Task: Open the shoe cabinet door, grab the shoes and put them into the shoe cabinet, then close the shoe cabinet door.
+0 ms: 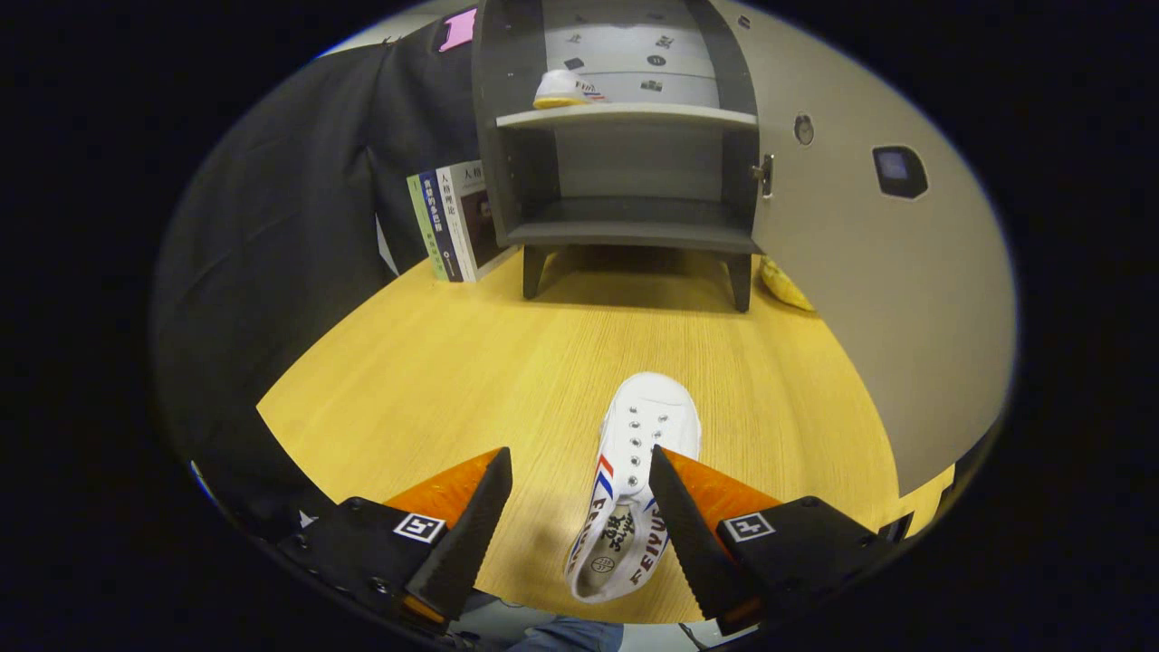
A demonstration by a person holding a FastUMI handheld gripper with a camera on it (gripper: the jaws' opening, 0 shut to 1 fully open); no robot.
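The tool [579, 493] is held low over the desk [435, 380] with its fingers spread apart and nothing clamped between them. A white shoe [638, 480] is seen lying on the desk just ahead, its heel end between the fingers but crowded toward the right finger, whose tip overlaps the shoe's right side; whether that finger touches it cannot be told. The left finger is kept well clear of it. The shoe's long axis is set nearly along the line of the fingers, toe pointing away toward the shoe cabinet [625, 172] beyond.

The cabinet door [869, 272] is swung open to the right, and a second shoe [566, 91] is already placed on the upper shelf [634, 115]. For the coming grasp, a small shift to the right is probably needed so the shoe is centred before the fingers are closed across its width.
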